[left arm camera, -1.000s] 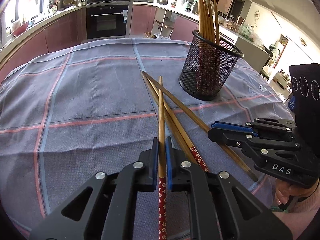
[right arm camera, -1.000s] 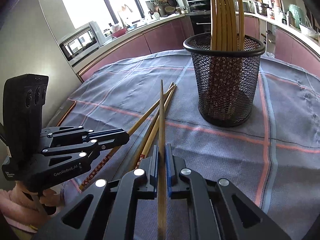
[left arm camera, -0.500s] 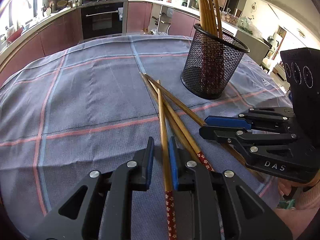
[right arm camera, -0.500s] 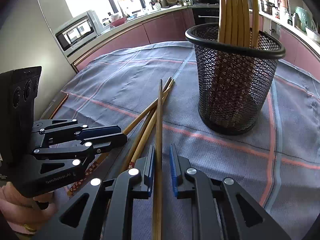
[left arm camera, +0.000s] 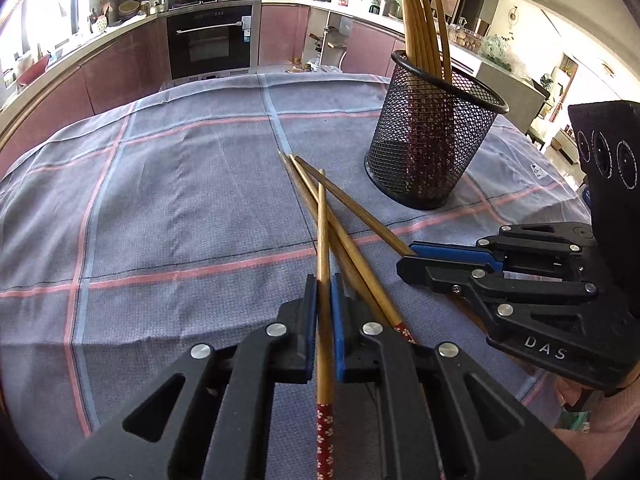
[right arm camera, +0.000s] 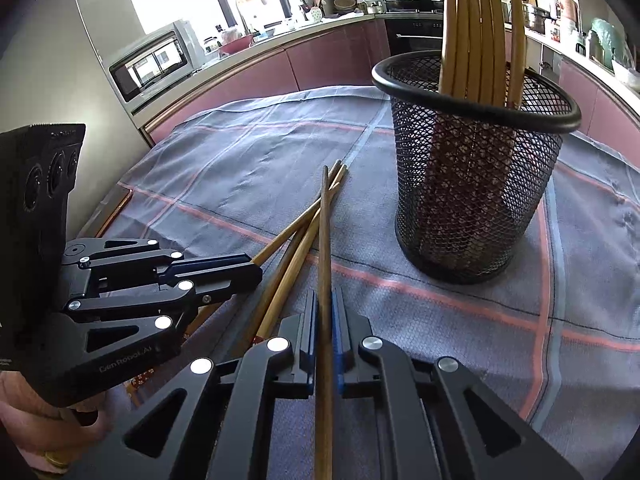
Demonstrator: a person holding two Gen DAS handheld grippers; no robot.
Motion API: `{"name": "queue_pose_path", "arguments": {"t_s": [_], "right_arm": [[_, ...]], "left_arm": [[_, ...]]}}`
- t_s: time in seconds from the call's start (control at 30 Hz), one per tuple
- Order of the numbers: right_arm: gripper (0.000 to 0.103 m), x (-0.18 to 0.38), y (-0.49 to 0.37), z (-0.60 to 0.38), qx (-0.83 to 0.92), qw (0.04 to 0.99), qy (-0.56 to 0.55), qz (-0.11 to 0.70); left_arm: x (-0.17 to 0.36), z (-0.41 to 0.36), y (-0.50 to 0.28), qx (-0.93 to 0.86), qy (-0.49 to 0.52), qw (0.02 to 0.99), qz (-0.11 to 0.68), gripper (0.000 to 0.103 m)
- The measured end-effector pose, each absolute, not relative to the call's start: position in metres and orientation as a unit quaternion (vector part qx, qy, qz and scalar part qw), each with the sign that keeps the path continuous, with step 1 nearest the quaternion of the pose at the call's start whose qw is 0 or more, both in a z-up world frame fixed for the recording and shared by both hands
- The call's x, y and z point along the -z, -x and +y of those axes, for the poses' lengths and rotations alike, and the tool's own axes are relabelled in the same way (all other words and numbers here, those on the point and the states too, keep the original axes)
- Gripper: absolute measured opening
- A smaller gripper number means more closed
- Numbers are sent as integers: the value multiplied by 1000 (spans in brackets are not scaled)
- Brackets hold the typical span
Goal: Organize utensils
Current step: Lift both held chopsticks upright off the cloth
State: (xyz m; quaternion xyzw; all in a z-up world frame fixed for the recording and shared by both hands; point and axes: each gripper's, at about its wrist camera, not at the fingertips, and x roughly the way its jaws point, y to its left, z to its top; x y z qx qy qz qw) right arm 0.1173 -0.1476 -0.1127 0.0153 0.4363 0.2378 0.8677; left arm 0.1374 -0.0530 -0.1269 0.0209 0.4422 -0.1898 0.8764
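My left gripper (left arm camera: 324,284) is shut on a wooden chopstick (left arm camera: 322,236) with a red flowered end, its tip pointing away over the cloth. My right gripper (right arm camera: 325,300) is shut on another chopstick (right arm camera: 326,232) in the same way. Each gripper shows in the other's view: the right one (left arm camera: 408,258) and the left one (right arm camera: 252,268). Loose chopsticks (left arm camera: 352,240) lie crossed on the table, also in the right wrist view (right arm camera: 292,236). A black mesh holder (left arm camera: 428,140) with several chopsticks standing in it is beyond them; it shows in the right wrist view (right arm camera: 472,184).
The table has a grey-blue cloth with pink and blue stripes (left arm camera: 160,208). Kitchen counters, an oven (left arm camera: 212,40) and a microwave (right arm camera: 152,64) stand beyond the table's far edge.
Both grippers loosened around their chopsticks half a second ago and are now shut on them again. Both have moved nearer the mesh holder, which looms larger in the right wrist view.
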Motion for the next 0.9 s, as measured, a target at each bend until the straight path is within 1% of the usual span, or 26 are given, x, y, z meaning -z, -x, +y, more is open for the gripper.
{"name": "queue_pose_path", "arguments": {"t_s": [0.9], "right_arm": [[6, 81, -94, -155, -251, 885, -31, 390]], "left_arm": [[97, -47, -113, 204, 5, 890, 409, 8]]}}
